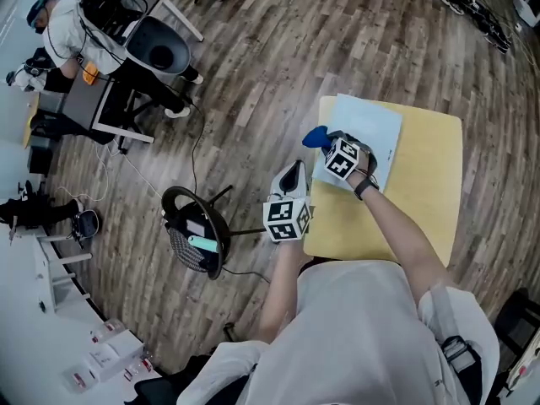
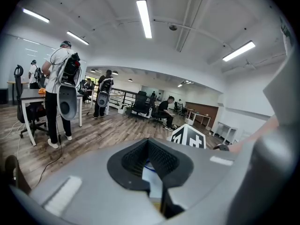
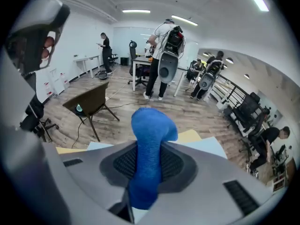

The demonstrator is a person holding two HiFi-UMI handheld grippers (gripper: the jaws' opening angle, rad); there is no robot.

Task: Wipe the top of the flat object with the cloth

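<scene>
A person in a white shirt stands at the near edge of a yellow table [image 1: 430,184], a gripper in each hand, in an open office with a wood-plank floor [image 1: 270,49]. The right gripper [image 1: 327,142] pinches a blue cloth [image 1: 314,136] between its jaws. The bunched end of the cloth sticks out past the jaw tips at the left edge of the pale blue flat object [image 1: 371,129], which lies on the far left part of the table. From the right gripper view, the cloth [image 3: 150,125] rises upright out of the right gripper [image 3: 147,172], with the flat object [image 3: 206,146] and a strip of the table [image 3: 194,136] beyond. The left gripper [image 1: 294,175] hangs just off the table's left edge, near the right one. In its own view the left gripper [image 2: 152,172] has its jaws drawn to a narrow slit with nothing between them. A black chair [image 1: 196,230] stands on the floor to the left, and another person [image 1: 76,24] is at a desk at far left.
</scene>
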